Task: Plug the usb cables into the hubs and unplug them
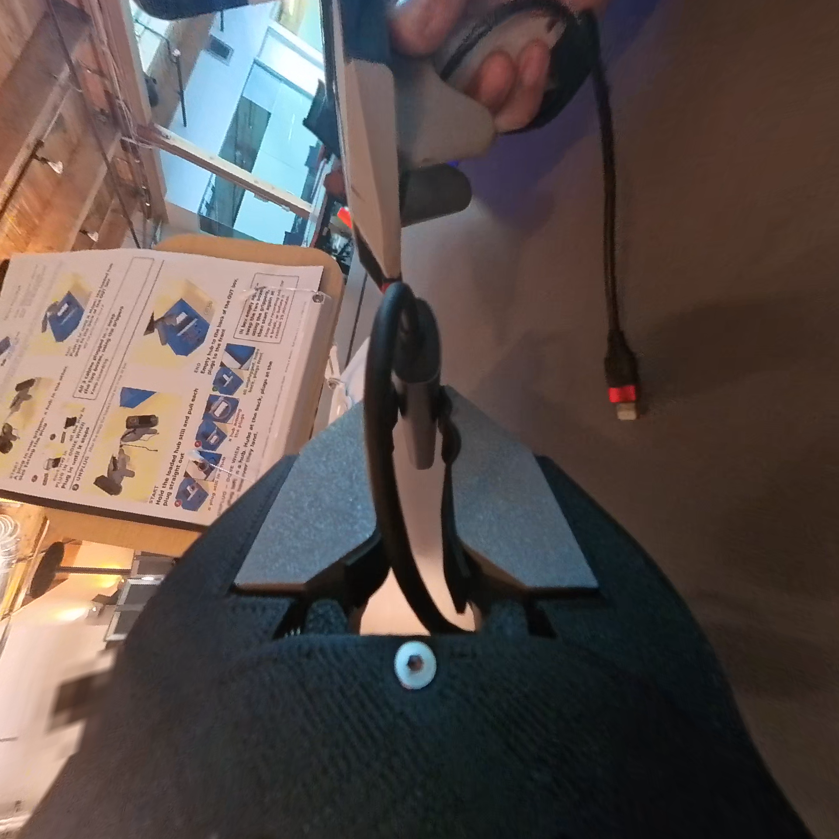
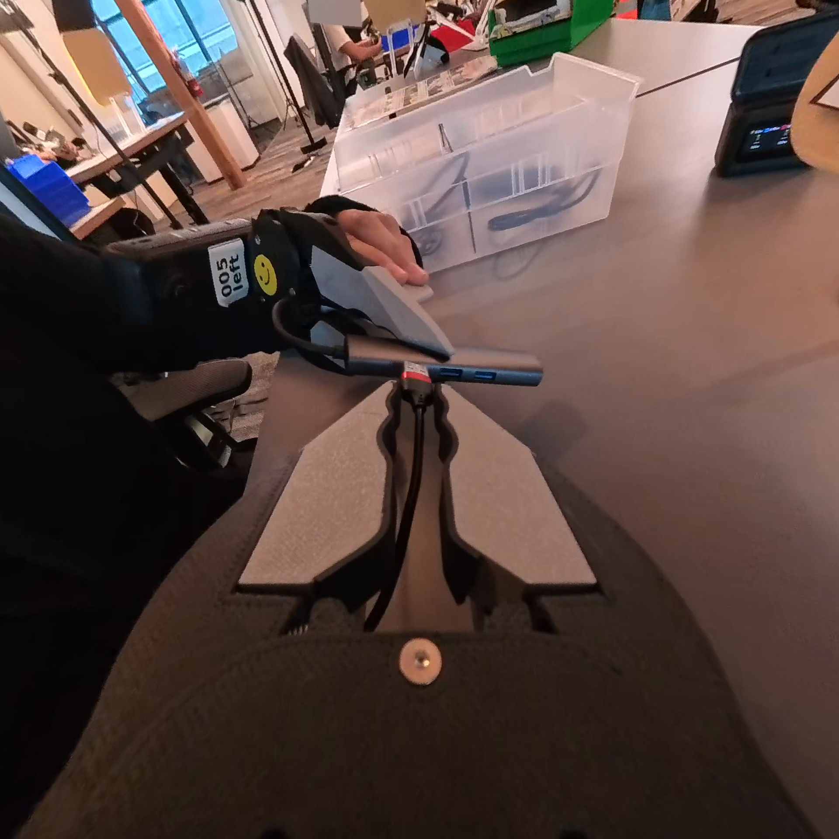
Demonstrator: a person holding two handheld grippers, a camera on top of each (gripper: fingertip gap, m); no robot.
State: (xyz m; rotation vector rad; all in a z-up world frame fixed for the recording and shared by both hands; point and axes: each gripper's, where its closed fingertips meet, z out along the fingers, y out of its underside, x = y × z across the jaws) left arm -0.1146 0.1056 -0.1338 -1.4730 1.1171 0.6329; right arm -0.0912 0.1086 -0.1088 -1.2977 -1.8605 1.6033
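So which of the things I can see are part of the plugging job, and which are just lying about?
In the job:
- USB hub, clamped by left gripper
- red-collared plug, held by right gripper
- spare cable end on the table

Lying about:
- clear bin
- instruction sheet
- black device
- green box

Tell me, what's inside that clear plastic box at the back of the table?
Dividers split the clear plastic box into compartments; black cables lie coiled in the front ones. The frosted walls blur the rest, so anything else stays hidden.
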